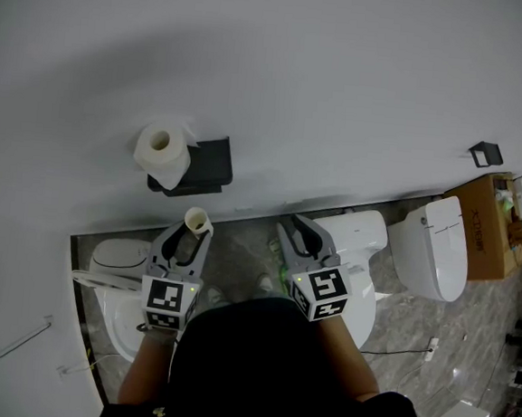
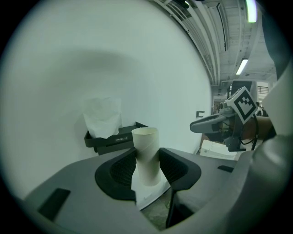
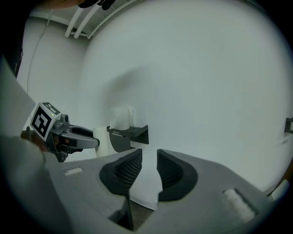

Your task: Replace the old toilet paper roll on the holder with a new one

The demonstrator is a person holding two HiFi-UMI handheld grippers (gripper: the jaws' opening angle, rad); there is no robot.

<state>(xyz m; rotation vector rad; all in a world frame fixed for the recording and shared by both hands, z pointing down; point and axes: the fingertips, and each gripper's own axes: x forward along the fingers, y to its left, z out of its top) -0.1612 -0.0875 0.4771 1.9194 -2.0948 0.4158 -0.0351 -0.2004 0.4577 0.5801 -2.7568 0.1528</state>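
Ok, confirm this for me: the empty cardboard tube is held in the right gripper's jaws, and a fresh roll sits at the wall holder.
Wrong gripper. The cardboard tube stands between the jaws of the left gripper, as the left gripper view shows; the right gripper is shut on nothing. The fresh roll does sit at the wall holder.

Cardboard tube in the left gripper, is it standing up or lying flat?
Standing up. The cardboard tube points its open end upward, pinched on both sides in the left gripper.
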